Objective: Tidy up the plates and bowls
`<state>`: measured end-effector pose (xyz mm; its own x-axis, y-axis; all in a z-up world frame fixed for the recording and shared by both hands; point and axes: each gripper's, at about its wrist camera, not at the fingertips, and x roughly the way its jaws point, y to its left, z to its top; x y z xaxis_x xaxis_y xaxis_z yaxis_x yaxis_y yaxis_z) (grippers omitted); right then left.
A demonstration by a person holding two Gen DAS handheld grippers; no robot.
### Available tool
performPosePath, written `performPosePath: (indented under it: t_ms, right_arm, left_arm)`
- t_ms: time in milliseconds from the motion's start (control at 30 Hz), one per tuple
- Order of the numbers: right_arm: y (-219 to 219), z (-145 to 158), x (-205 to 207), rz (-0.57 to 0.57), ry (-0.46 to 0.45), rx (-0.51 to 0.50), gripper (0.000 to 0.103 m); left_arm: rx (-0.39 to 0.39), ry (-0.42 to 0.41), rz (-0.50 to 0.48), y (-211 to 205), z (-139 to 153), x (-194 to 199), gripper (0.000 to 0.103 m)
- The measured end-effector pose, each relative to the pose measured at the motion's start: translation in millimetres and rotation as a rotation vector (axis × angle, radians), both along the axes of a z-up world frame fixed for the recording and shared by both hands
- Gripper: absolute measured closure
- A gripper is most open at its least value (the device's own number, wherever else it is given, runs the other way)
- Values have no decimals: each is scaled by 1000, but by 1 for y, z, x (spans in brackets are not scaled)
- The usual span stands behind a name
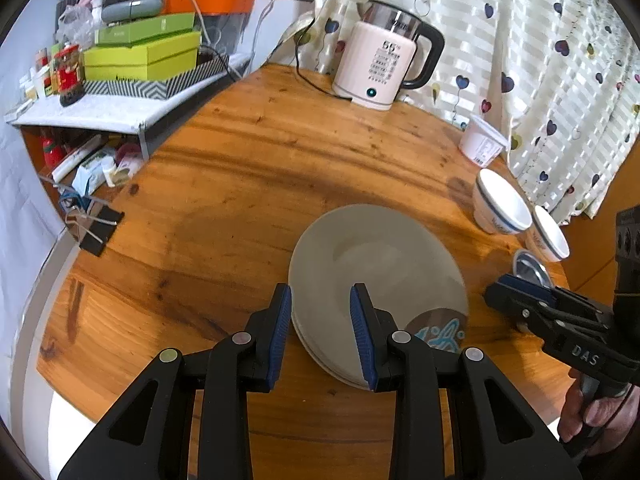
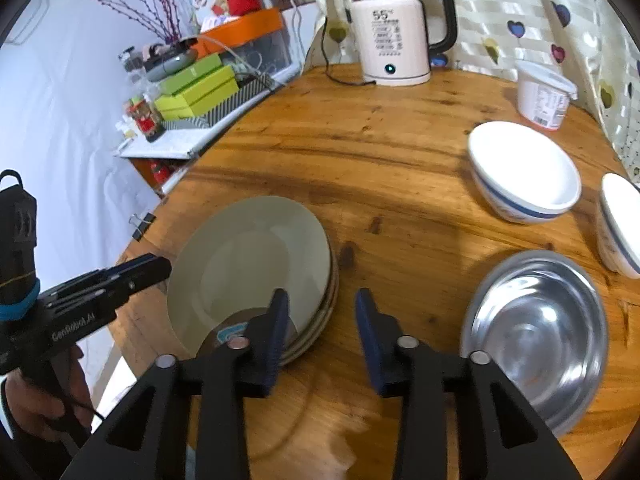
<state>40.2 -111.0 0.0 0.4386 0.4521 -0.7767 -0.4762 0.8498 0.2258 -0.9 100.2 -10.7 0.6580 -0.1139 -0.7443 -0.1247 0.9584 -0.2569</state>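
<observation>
plate stack (image 2: 256,256) | left gripper (image 1: 320,332) jaws straddle rim (loose) | right gripper (image 2: 320,336) jaws released

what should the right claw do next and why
Probably swing the right claw, open and holding nothing, over to the steel bowl. The plates already sit stacked, while the steel bowl and two white bowls stand apart on the table, unstacked.
</observation>
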Motion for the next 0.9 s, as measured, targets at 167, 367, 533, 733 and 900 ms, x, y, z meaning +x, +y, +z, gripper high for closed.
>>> performPosePath:
  t_ms: [167,367,533,733,900]
  right_arm:
    - [-19,9,-12,2,-21,17,63]
    - [-38,14,-20,-7,-36,21,54]
    - [-54,12,-17,-40,-8,36,54]
    - [-67,17,-15,-78,-15,37,54]
    - [-77,17,-10,-107,-7,41,54]
  left_arm:
    - [-2,-24,-29,-7,9,-2,71]
    - [-2,-24,-63,-17,11,0,71]
    - [1,-19,-86,-26,12,3,71]
    - [4,-12,-111,-36,12,10,71]
    - [9,-6,-140,-46,13,18,71]
